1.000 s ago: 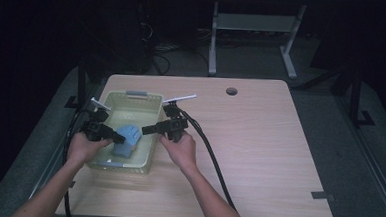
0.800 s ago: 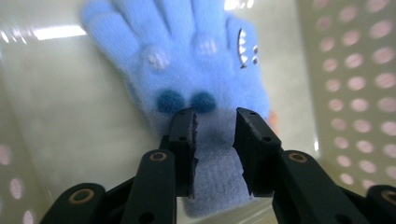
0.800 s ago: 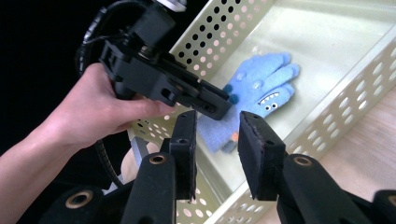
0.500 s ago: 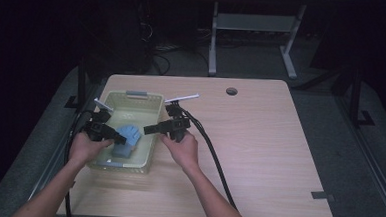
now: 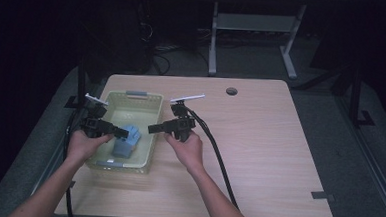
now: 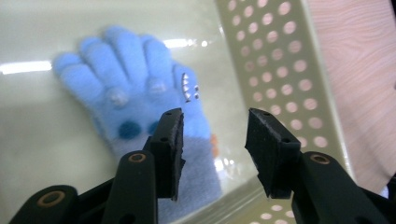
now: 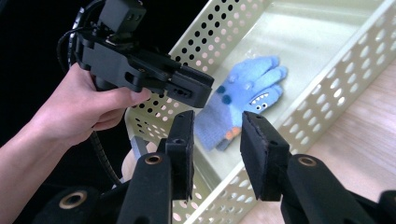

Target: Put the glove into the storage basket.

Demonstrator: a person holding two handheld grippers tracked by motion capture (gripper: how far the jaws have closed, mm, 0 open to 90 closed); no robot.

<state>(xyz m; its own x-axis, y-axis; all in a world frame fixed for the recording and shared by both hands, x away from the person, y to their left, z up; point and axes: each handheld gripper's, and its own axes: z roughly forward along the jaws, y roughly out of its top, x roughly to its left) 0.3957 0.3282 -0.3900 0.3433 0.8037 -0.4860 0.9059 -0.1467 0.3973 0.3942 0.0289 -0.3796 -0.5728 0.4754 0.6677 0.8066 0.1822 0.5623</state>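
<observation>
A light blue knitted glove [image 6: 126, 79] with a monster face lies flat on the floor of a pale yellow perforated basket [image 5: 131, 94]. My left gripper [image 6: 212, 126] hovers over the glove's cuff. Its jaws have just been opening and nothing is between them. In the high view my left gripper [image 5: 124, 132] reaches in over the basket's left wall, beside the glove [image 5: 126, 141]. My right gripper [image 5: 152, 129] points left over the basket's right rim, open and holding nothing. The right gripper view looks past my right gripper [image 7: 217, 130] at the glove [image 7: 247, 93] and the left gripper [image 7: 187, 88].
The basket stands at the front left of a wooden table [image 5: 269, 142]. A cable hole [image 5: 231, 91] sits near the table's far edge. Black cables [image 5: 218, 160] trail from both grippers toward the front. A grey desk frame [image 5: 255, 26] stands on the floor behind.
The left gripper's jaws have parted and let go of the glove, which now lies on the basket floor. Both hands have stayed roughly in place.
</observation>
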